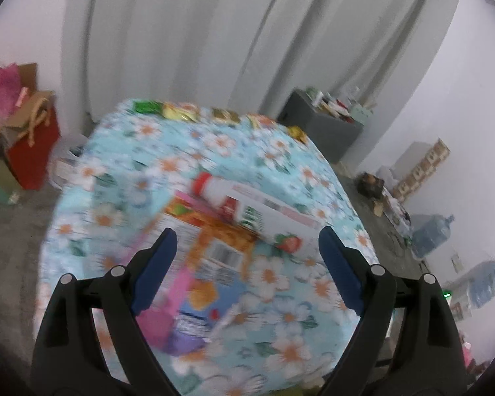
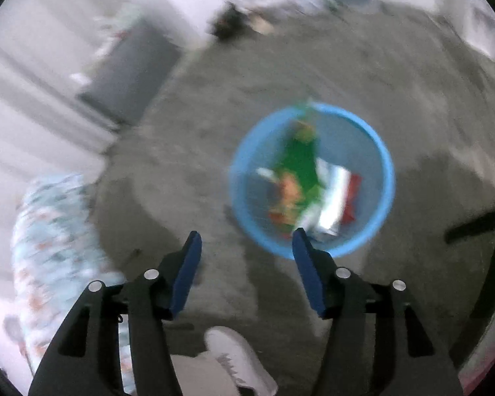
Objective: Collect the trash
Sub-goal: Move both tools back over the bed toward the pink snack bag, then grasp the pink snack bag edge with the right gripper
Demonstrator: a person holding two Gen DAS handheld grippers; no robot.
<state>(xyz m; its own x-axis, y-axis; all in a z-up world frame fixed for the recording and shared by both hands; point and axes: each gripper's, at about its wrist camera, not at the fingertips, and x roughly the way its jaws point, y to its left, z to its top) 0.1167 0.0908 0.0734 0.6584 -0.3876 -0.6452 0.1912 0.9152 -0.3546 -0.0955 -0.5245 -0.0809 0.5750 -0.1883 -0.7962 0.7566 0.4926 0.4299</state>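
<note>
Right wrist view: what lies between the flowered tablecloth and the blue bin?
Bare grey floor, nothing else. The right wrist view shows it between the flowered tablecloth and the blue bin.

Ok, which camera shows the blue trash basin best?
The right wrist view: the blue basin sits on the floor just beyond the open right claw, wrappers visible inside, though blurred. The left wrist view shows none of it, only the flowered table.
</note>
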